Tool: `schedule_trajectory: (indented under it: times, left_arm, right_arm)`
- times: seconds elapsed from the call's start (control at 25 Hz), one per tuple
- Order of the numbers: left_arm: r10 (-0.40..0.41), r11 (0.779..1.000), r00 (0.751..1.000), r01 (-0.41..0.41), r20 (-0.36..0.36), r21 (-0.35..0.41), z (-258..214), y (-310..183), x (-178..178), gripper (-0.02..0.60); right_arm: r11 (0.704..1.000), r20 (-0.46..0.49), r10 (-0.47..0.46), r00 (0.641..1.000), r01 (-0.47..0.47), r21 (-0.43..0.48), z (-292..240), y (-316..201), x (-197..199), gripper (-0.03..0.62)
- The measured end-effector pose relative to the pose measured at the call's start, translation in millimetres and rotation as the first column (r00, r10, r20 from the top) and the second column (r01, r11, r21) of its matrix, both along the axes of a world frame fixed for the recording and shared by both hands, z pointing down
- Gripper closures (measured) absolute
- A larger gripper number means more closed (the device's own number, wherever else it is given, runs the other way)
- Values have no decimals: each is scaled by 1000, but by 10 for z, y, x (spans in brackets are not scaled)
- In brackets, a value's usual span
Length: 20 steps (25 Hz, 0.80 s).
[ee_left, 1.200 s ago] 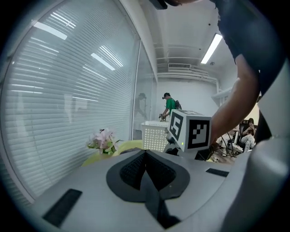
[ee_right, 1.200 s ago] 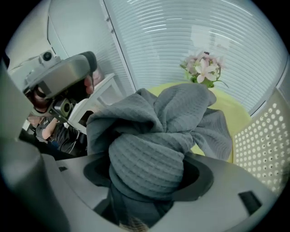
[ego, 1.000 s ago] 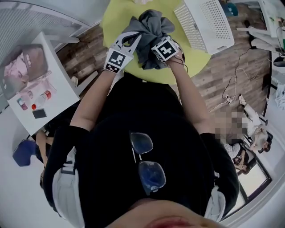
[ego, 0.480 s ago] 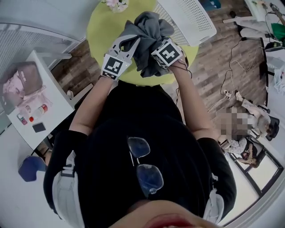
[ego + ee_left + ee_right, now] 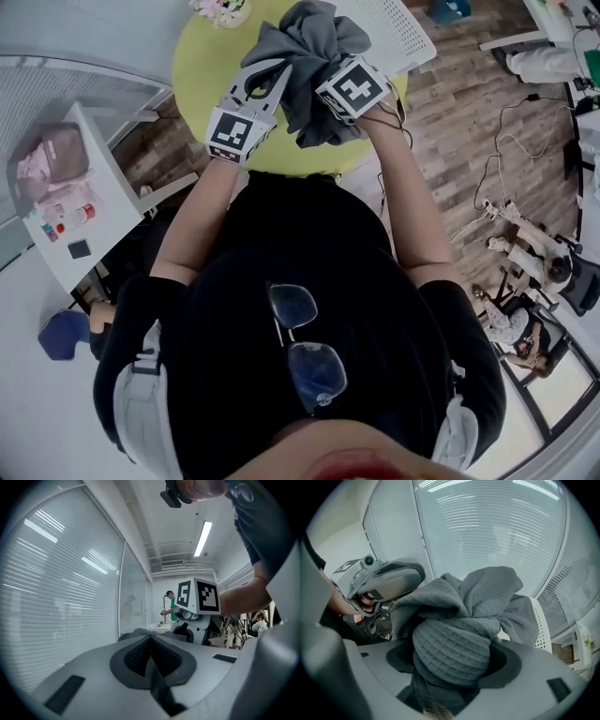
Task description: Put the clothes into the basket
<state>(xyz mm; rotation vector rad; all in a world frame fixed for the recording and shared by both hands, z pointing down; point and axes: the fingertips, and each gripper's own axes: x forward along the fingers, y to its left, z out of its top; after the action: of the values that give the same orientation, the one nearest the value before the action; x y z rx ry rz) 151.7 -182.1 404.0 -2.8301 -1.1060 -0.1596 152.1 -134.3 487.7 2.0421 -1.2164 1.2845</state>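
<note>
Raised higher and carried further over the table than a second ago, with the grey garment (image 5: 305, 61) bunched between both tools and now overlapping the near corner of the white basket (image 5: 398, 28). Same grips on the cloth as before.

Clamps a thick wad of the cloth in the right gripper (image 5: 333, 94), jaws spread wide around it and pressing in. Pinches a thin edge in the left gripper (image 5: 267, 80), jaws brought together.

Holds both forearms (image 5: 403, 197) stretched forward side by side, with the left tool pointing roughly level and the right tool tipped downward.

Hangs the bundle above the yellow-green round table (image 5: 197, 66), apparently clear of its top. Has the basket just beyond and to the right, a flower pot (image 5: 220, 9) at the table's far edge, a white side table (image 5: 70, 202) well apart on the left, and open wooden floor (image 5: 450, 141) on the right.
</note>
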Motion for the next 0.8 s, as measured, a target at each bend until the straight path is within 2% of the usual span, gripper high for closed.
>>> schedule_trajectory:
  times: [0.24, 0.44, 0.64, 0.8]
  left_arm:
    - [-70, 997, 997, 71, -27, 24, -167, 547, 37, 572]
    - [-114, 993, 992, 116, -51, 30, -249, 919, 104, 572]
    - [-125, 990, 989, 129, -75, 56, -320, 1093, 145, 572]
    - [-119, 992, 991, 122, -63, 35, -320, 1044, 233, 572]
  right_arm:
    - [998, -43, -33, 999, 35, 55, -203, 458, 151, 221]
    - [997, -62, -57, 996, 60, 57, -268, 819, 322, 221]
    - [996, -80, -72, 994, 75, 43, -332, 955, 483, 220]
    - [998, -82, -56, 995, 58, 22, -336, 988, 619, 221]
